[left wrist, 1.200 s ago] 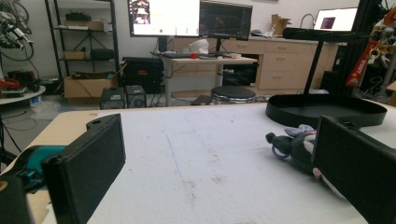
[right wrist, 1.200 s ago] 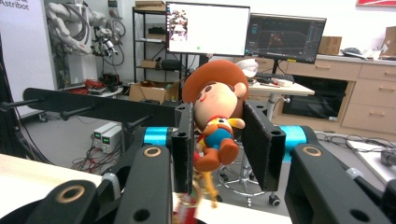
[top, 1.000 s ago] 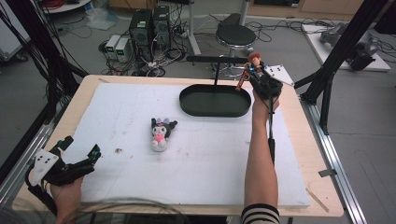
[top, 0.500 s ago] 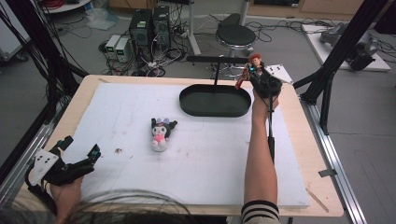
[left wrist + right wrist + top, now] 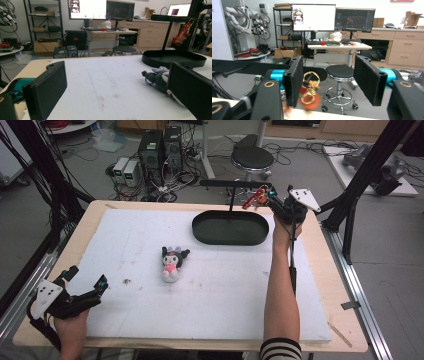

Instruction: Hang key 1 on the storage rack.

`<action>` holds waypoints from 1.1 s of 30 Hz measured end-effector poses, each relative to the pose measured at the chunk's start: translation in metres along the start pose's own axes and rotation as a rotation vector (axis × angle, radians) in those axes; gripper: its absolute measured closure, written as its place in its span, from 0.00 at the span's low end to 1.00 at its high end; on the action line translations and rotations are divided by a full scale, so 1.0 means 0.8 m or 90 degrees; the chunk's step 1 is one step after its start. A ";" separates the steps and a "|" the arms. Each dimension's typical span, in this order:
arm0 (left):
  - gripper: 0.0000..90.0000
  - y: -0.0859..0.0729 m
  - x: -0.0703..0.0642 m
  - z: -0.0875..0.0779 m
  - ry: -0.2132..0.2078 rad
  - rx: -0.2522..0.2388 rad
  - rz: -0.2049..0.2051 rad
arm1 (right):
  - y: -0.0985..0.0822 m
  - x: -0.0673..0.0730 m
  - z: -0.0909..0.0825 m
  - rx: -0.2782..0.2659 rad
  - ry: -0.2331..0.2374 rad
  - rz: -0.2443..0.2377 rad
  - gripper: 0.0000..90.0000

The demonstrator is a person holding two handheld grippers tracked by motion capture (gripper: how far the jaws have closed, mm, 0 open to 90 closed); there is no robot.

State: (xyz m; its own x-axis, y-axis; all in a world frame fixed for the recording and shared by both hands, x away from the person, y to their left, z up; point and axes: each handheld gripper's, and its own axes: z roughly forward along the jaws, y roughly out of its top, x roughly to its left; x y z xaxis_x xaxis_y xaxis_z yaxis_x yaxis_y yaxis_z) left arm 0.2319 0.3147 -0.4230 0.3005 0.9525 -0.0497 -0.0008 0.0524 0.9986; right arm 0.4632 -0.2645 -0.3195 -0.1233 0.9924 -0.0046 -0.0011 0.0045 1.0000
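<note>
Two tools, both with jaws wide: my right tool [image 5: 272, 199] has let go beside the red keychain charm [image 5: 254, 198], apparently now hooked on the black stand [image 5: 231, 183]; my left tool [image 5: 89, 288] idles near the plush doll [image 5: 172, 262].

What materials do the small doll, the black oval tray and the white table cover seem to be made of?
The plush doll looks like soft fabric: fuzzy, rounded outline, dark ears, pink body. The black oval tray seems to be matte metal or plastic; its thin raised rim is smooth, so either is possible. The white table cover looks like foam board: dull, grainy, with small marks.
</note>
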 end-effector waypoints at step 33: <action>0.04 0.001 0.000 -0.001 -0.005 0.003 0.005 | 0.035 0.011 -0.106 -0.040 -0.029 -0.011 0.02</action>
State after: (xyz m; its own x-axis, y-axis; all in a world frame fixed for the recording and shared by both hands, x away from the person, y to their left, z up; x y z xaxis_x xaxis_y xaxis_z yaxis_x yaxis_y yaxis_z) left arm 0.2310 0.3151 -0.4218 0.3079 0.9505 -0.0423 0.0017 0.0439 0.9990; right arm 0.3775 -0.2658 -0.2919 -0.0768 0.9968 -0.0203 -0.0656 0.0153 0.9977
